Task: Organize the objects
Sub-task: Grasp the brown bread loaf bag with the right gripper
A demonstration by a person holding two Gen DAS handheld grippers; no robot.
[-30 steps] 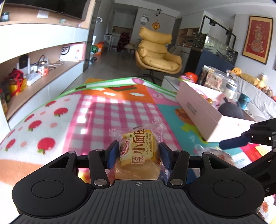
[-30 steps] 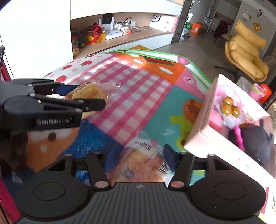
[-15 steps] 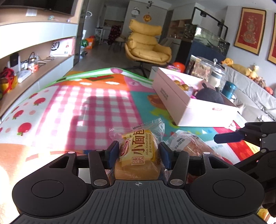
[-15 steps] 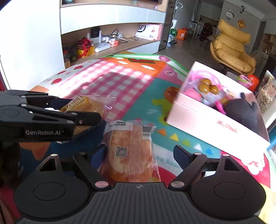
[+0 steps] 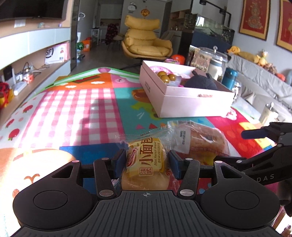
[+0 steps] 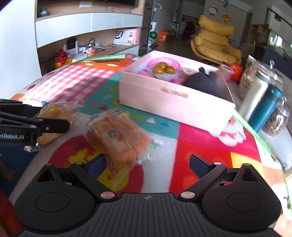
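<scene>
Living room, daylight, colourful play mat (image 5: 87, 109) on the floor

Patchwork mat: pink-and-white check, teal, orange, red panels, sun patches across the check; grey floor (image 5: 102, 54) beyond it; yellow cushioned lounge chair (image 5: 146, 42) at the far end; white and wood wall shelving (image 5: 36, 60) along the left, cluttered with small items; dark screen (image 5: 31, 9) above the shelving; grey sofa (image 5: 255, 82) at right with soft toys along its back; red framed pictures (image 5: 253, 16) on the right wall; wall clock (image 5: 130, 7) far back.
</scene>
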